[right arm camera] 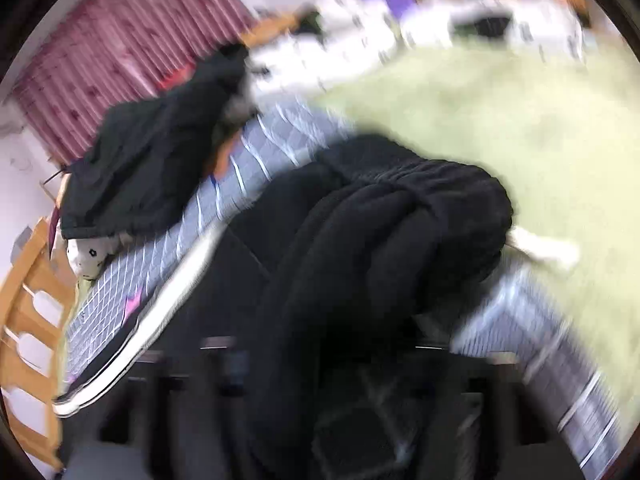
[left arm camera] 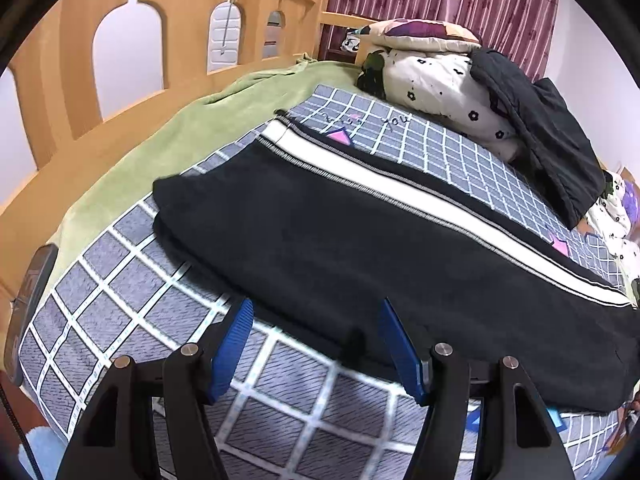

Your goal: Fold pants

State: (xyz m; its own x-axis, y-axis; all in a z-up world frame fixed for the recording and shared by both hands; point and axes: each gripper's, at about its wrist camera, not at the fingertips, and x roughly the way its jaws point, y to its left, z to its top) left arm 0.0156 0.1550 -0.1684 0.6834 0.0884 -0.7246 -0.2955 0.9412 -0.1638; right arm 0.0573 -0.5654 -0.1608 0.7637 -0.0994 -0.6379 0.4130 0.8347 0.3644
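Note:
Black pants (left arm camera: 340,232) with a white side stripe lie lengthwise on a grey checked sheet (left arm camera: 132,280) on the bed. My left gripper (left arm camera: 316,344) is open, its blue pads on either side of the pants' near edge, holding nothing. The right wrist view is motion-blurred: a bunched, lifted part of the black pants (right arm camera: 384,248) fills the middle and drapes over my right gripper (right arm camera: 328,380), whose fingers are hidden under the cloth. A white drawstring (right arm camera: 548,248) hangs out at the right.
A green blanket (left arm camera: 208,120) lies beyond the sheet, next to the wooden bed rail (left arm camera: 120,80). Patterned pillows (left arm camera: 440,76) with another black garment (left arm camera: 552,132) on them sit at the head. A dark phone-like object (left arm camera: 30,300) lies at the left edge.

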